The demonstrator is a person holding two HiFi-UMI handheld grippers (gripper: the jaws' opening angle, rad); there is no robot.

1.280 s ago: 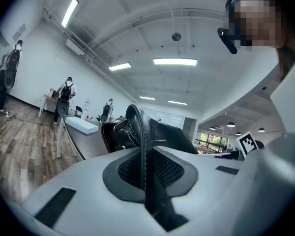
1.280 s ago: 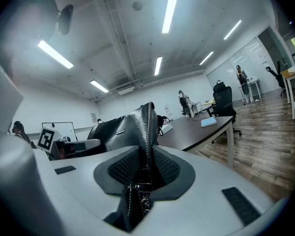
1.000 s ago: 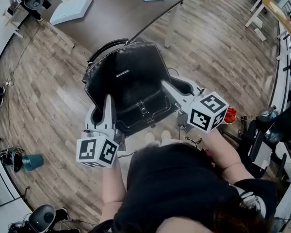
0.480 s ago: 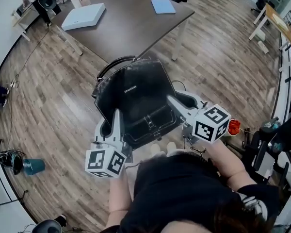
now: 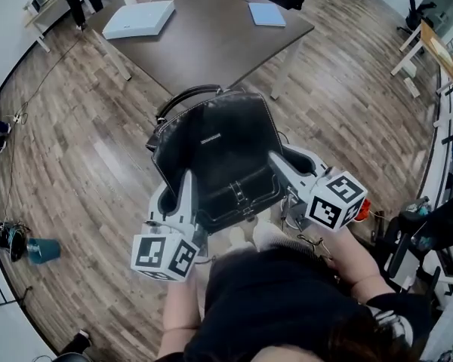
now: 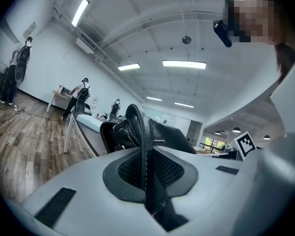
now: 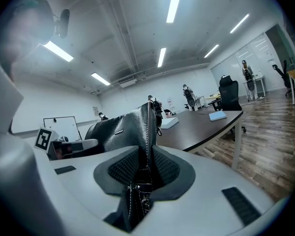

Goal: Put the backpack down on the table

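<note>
Wood-plank flooring (image 5: 75,164) runs under everything. The dark table (image 5: 211,59) stands ahead of the person, bare across its near half, with a white box (image 5: 140,19) and a blue notebook (image 5: 266,13) toward its far side. Between person and table hangs the black backpack (image 5: 219,153), well off the floor and, as far as I can tell, just short of the tabletop, its top handle (image 5: 183,96) pointing at the near edge. It lies tilted back with its front face up, because it is pinched at its two lower sides and not by the handle. The left gripper (image 6: 146,168) has its jaws almost together on a thin stitched strap of the bag. The right gripper (image 7: 145,173) stands wider, its pads pressed on a thicker folded seam with metal hardware. One grip on each side looks chosen to keep the soft bag from swinging or folding. I'd judge the bare near part of the table is where it is meant to land, handle end first.
</note>
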